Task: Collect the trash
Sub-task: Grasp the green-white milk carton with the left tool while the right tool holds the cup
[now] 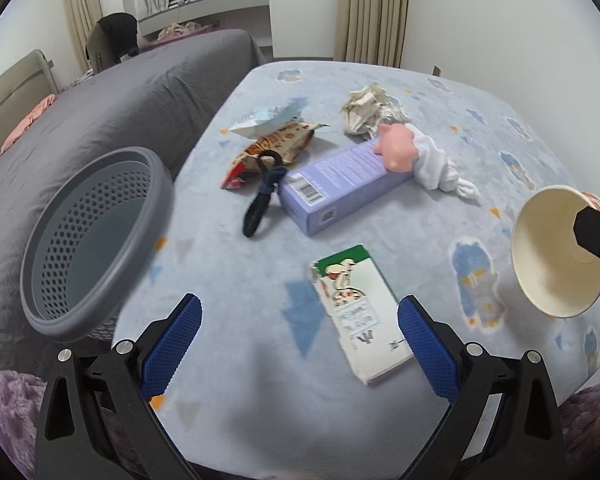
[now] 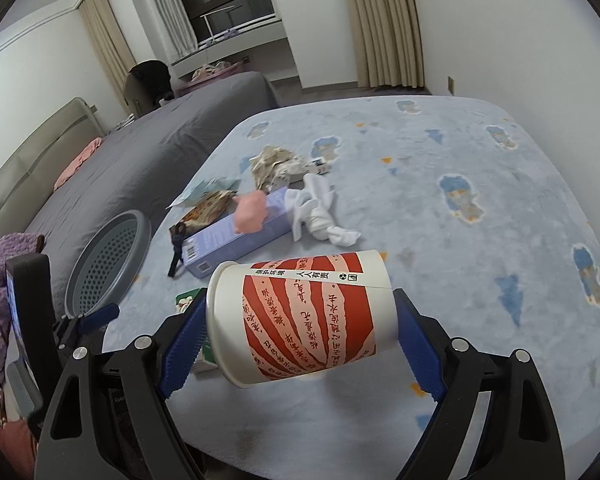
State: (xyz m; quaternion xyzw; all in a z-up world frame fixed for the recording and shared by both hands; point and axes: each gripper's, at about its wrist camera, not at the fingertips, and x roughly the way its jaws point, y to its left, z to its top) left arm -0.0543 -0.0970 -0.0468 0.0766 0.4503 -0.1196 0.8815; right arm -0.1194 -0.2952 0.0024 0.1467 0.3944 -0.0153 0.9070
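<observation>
one cup [image 2: 300,316], one basket [image 1: 96,240], two boxes [image 1: 340,188]

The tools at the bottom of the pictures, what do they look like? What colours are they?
Each tool is a black plastic frame shaped like a wide V, with triangle-shaped holes cut in its arms and round silver bolts at the joints. The left tool and the right tool both have two fingers covered with bright blue bumpy rubber pads. No cables, sleeves or hands show.

Open left hand-held gripper [image 1: 300,344] above small carton [image 1: 360,316], beside basket [image 1: 100,240].
</observation>
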